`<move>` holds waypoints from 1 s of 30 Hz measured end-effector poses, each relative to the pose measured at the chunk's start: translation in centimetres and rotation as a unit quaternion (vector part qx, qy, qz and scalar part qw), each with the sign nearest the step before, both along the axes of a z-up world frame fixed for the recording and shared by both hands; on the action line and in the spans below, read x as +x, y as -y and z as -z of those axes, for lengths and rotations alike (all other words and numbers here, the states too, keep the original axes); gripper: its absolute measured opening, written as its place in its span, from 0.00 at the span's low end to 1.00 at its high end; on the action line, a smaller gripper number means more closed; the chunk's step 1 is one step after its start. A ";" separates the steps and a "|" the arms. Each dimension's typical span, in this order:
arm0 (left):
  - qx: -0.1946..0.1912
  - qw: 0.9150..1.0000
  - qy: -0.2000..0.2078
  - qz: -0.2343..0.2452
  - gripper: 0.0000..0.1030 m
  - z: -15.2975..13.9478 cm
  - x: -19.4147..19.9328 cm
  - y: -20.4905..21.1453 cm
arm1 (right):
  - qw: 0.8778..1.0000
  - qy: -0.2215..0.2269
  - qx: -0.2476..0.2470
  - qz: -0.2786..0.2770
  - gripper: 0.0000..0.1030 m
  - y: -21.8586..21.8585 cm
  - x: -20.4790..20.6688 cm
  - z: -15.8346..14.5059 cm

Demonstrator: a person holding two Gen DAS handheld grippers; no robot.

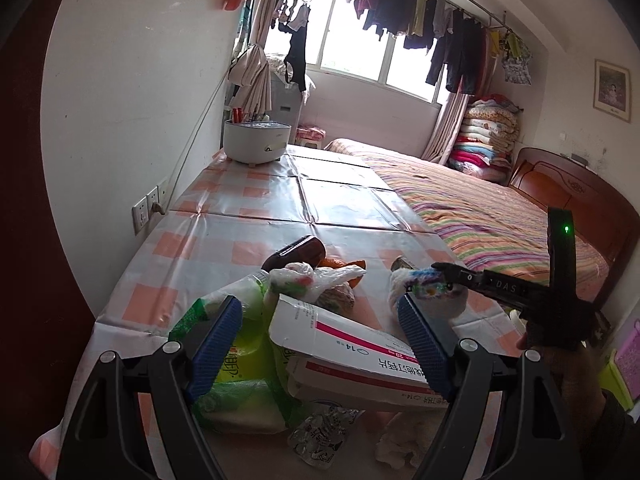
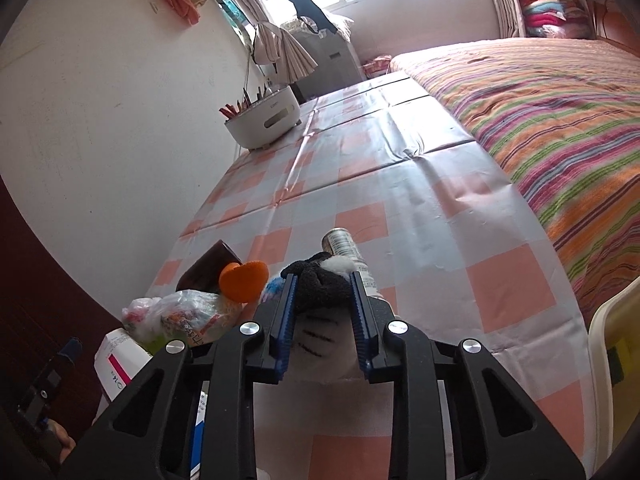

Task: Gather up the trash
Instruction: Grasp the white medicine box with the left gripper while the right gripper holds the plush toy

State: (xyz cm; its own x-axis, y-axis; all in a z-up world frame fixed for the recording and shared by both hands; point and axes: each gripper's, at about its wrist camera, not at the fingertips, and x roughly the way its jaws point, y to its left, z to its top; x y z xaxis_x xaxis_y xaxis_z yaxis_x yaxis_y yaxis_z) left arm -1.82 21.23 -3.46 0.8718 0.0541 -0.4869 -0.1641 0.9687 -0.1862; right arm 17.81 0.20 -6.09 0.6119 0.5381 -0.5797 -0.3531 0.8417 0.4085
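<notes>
A heap of trash lies on the checked tablecloth (image 1: pixel 224 240). My left gripper (image 1: pixel 316 308) is open above a white and pink medicine box (image 1: pixel 344 340), with a green plastic bag (image 1: pixel 236 364) under its left finger. My right gripper (image 2: pixel 322 280) is shut on a fuzzy white sock (image 2: pixel 320 340) with a black tip. In the left wrist view the right gripper (image 1: pixel 440 270) comes in from the right, pinching the sock (image 1: pixel 428 296). A metal can (image 2: pixel 344 246) lies just behind the sock. Orange peel (image 2: pixel 244 276), a knotted plastic bag (image 2: pixel 180 316) and a dark brown box (image 2: pixel 208 268) sit to its left.
A crumpled foil wrapper (image 1: pixel 320 436) and tissue (image 1: pixel 396 448) lie at the table's near edge. A white appliance (image 1: pixel 256 140) stands at the far end by the wall. A striped bed (image 1: pixel 500 216) borders the table's right side. A pale bin (image 2: pixel 616 340) stands at the right.
</notes>
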 end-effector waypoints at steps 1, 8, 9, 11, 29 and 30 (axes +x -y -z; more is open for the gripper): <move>0.000 1.000 -0.003 0.005 0.76 0.1 0.0 0.2 | 1.000 0.002 0.004 0.002 0.23 0.3 -0.1 -0.2; -0.042 0.998 -0.025 0.050 0.76 1.1 -0.2 1.5 | 0.999 0.017 0.027 0.008 0.23 1.6 -0.6 -1.5; -0.056 0.996 -0.026 0.057 0.76 1.3 -0.3 1.7 | 0.999 0.016 0.030 0.008 0.23 1.8 -0.6 -1.5; -0.085 0.993 -0.031 0.073 0.76 1.6 -0.4 2.1 | 0.999 0.015 0.036 0.007 0.23 1.9 -0.6 -1.6; -0.343 0.933 -0.095 0.048 0.76 6.4 0.7 3.5 | 0.997 0.017 0.073 0.008 0.23 3.4 -0.8 -2.5; -0.351 0.930 -0.099 0.040 0.76 6.6 1.0 3.3 | 0.997 0.018 0.075 0.008 0.23 3.5 -0.8 -2.6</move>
